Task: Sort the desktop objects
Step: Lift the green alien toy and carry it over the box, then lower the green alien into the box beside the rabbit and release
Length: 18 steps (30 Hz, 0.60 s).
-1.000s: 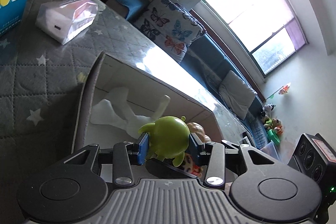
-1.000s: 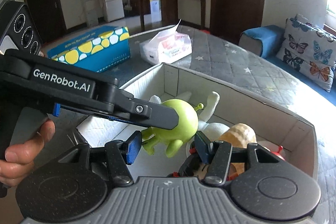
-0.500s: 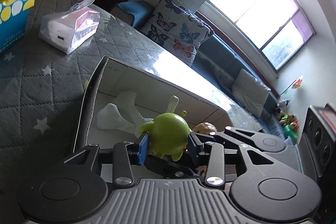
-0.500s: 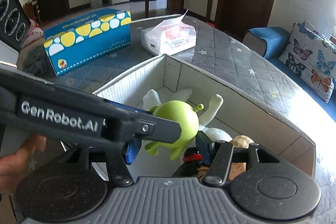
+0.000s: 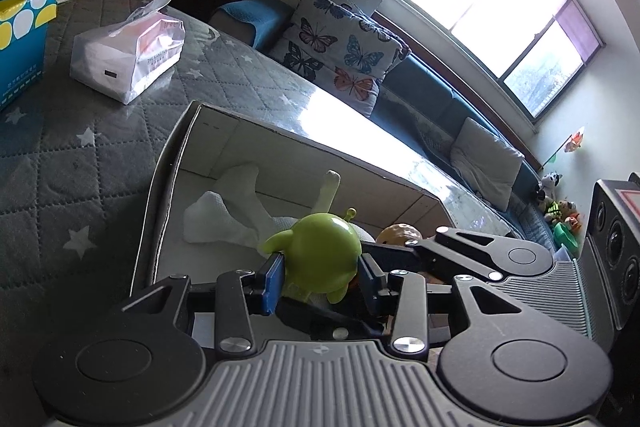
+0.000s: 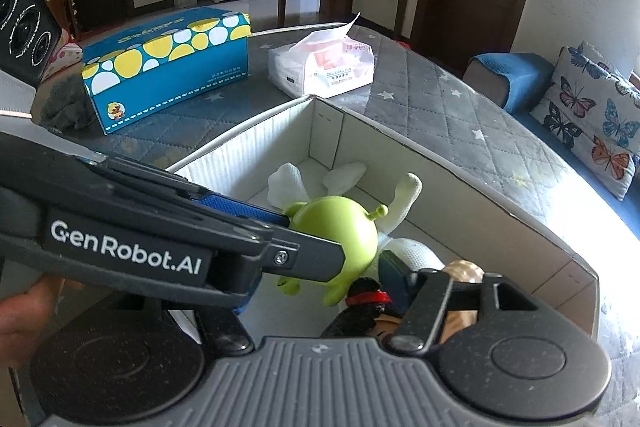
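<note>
A green alien toy (image 5: 320, 251) hangs over an open cardboard box (image 5: 168, 195), and my left gripper (image 5: 322, 281) is shut on it, a blue pad on each side. In the right wrist view the left gripper (image 6: 316, 239) reaches in from the left with the green alien toy (image 6: 340, 227). My right gripper (image 6: 316, 291) sits just beneath; its jaws are opening, the toy's feet dangle between them, and the pads do not press on it. Its left finger is mostly hidden. The right gripper's fingers (image 5: 400, 253) show beside the toy in the left wrist view.
In the box (image 6: 440, 163) lie white soft pieces (image 6: 296, 179), a tan round toy (image 6: 464, 271) and a black-and-red figure (image 6: 364, 297). A blue-and-yellow tissue box (image 6: 168, 67) and a white tissue pack (image 6: 324, 67) stand behind on the grey quilted cover (image 5: 60, 167). A hand (image 6: 24, 315) is at left.
The right gripper's jaws have widened, and its body has come into the left wrist view from the right. The left gripper keeps hold of the green toy over the box.
</note>
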{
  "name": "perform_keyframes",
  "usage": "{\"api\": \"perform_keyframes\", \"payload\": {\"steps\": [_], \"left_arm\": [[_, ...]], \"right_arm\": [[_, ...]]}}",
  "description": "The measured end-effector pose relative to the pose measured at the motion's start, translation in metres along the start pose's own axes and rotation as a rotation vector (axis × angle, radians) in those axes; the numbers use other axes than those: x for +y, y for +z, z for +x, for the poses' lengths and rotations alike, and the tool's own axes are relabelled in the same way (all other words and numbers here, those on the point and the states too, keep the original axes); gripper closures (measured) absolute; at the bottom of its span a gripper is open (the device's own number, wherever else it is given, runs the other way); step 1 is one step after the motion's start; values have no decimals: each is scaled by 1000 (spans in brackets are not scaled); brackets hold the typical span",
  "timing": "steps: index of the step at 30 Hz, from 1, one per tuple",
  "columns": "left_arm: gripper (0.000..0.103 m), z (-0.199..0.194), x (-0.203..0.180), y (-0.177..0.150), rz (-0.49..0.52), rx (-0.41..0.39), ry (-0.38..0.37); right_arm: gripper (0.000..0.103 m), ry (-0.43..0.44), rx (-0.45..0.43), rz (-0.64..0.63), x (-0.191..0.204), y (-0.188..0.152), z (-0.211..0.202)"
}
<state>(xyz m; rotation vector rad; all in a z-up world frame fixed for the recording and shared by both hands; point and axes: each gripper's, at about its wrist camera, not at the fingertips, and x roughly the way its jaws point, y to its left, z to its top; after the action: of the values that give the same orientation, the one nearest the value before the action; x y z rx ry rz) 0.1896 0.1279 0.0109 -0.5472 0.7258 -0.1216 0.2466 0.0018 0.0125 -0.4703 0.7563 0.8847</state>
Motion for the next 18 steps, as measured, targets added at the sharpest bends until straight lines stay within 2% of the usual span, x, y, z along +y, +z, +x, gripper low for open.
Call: {"api": "perform_keyframes", "payload": {"steps": [18], "left_arm": [[61, 1, -3, 0, 15, 29, 21]], "right_arm": [[33, 7, -40, 23, -4, -10, -19]]}}
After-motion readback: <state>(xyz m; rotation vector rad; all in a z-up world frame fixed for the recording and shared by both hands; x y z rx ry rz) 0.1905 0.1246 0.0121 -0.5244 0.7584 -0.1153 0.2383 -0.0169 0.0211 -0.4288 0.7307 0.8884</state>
